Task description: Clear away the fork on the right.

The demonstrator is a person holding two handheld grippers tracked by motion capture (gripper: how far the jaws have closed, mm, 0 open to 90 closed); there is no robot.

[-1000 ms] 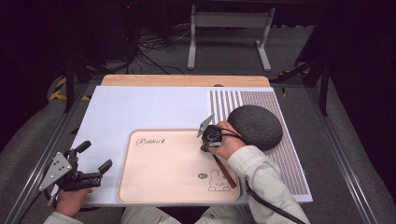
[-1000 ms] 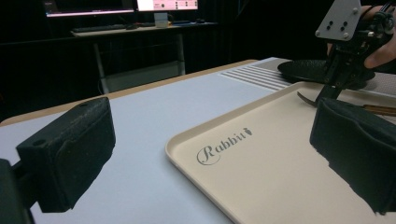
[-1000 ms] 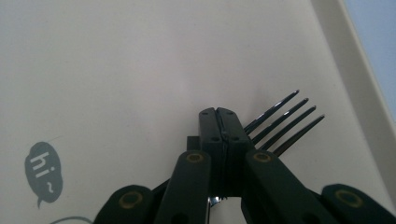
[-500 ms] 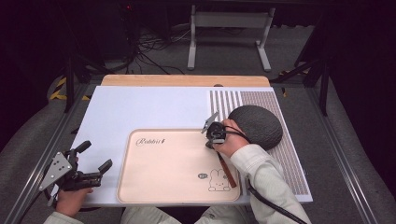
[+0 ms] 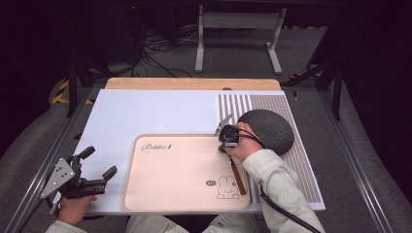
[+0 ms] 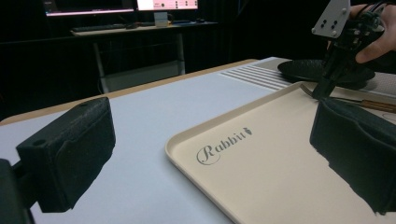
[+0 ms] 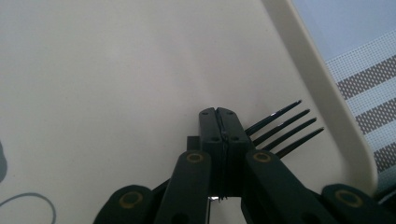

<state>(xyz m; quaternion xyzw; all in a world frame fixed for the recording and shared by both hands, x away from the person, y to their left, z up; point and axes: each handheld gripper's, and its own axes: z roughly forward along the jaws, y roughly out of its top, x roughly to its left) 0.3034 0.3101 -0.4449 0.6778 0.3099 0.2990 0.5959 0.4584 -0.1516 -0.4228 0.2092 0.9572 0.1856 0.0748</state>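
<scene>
Four dark tines of a fork (image 7: pixel 285 128) fan out beside the right gripper (image 7: pixel 219 116), whose jaws are pressed together on the fork's neck. The fork lies low over the right side of the cream tray (image 5: pixel 145 194), near its rim, and in the high view its wooden handle (image 5: pixel 237 179) trails back toward the person under the right hand (image 5: pixel 238 143). Its long axis runs roughly front to back on the table, tines pointing away from the person and slightly toward the dark round mat (image 5: pixel 269 128) just beyond the tray's edge.

Likely trouble: the grip is narrow and sits near the head, so the long handle could swing or pivot in the jaws if lifted quickly, and the tines could catch on the raised tray rim.

Well apart, the left gripper (image 6: pixel 210 140) waits at the tray's left with its jaws spread wide and nothing between them.
</scene>
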